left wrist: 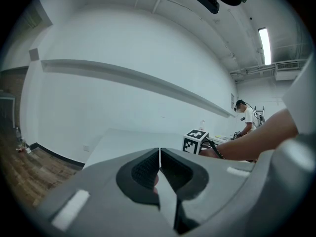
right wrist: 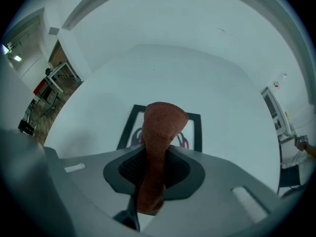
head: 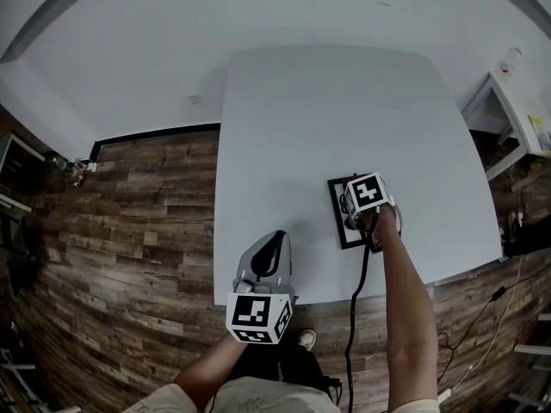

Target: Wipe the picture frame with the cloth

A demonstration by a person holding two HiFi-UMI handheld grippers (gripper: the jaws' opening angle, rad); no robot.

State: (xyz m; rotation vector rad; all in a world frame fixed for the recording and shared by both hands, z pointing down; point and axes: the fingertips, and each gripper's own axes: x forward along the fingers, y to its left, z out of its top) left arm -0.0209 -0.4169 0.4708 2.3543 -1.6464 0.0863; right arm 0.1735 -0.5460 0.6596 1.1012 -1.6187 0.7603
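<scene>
While the right claw (right wrist: 157, 168) is clamped on the cloth (right wrist: 162, 127), the frame (right wrist: 196, 132) lies flat on the worktop (head: 327, 119) just beyond and below its tips, with the cloth's free end over the picture. I'd judge the wiping barely started, as nothing shows which parts are clean. The left claw (left wrist: 159, 168), well off to its left, is closed with nothing visibly held. No writing is legible.
</scene>
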